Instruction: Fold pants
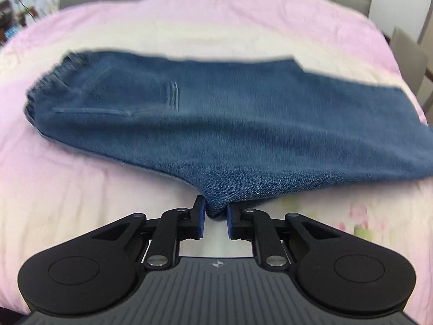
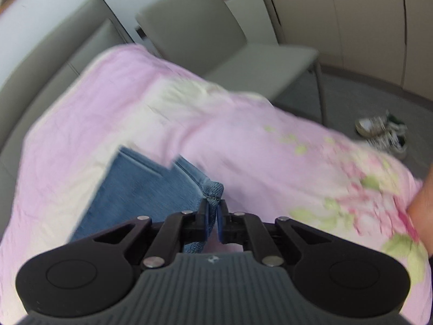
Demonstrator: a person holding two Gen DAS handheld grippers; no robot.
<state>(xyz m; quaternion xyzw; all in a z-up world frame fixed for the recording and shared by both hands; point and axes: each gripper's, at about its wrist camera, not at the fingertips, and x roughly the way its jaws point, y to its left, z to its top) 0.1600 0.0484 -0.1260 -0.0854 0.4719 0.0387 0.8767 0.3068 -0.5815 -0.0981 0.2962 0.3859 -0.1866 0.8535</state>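
on the pink bedspread [image 1: 81, 189] — both grippers [image 1: 215, 212] pinch jeans [image 1: 216, 113].

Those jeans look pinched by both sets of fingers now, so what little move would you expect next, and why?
Probably lift both grips together and carry them across toward the far half. The left gripper is shut on a fold of the jeans, the right gripper on a hemmed corner, and most of the denim lies flat on the pink bedspread, so a fold looks ready.
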